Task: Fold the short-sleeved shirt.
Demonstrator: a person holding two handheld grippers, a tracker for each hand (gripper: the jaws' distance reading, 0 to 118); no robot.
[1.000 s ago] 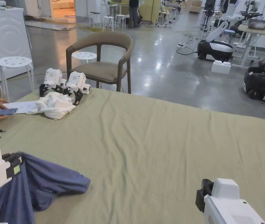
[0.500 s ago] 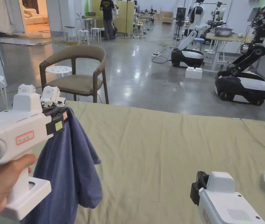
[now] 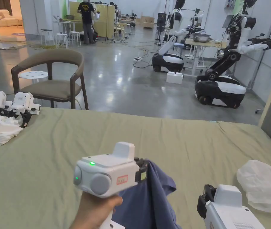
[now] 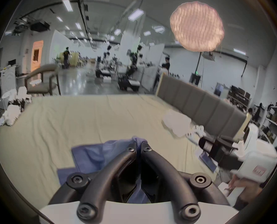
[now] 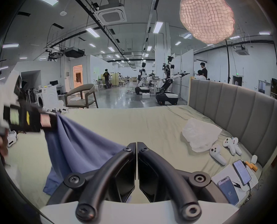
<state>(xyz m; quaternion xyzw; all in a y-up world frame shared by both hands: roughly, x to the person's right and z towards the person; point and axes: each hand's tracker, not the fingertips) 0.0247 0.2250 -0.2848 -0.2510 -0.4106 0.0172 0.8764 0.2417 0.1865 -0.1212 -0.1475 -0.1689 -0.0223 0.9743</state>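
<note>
Nearest: my right hand-held gripper (image 5: 136, 144), jaws together, pinching nothing. Beside it, my left hand-held gripper (image 4: 138, 144) clamps a bunched fold of the blue shirt (image 3: 149, 196), which hangs above the bed (image 3: 161, 140). Farther right: white plastic bag (image 3: 263, 185).

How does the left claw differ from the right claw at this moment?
The left claw is shut on the blue shirt and lifts it off the bed sheet; the right claw is shut on nothing. In the head view the left one is higher. Both are held above the bed.
</note>
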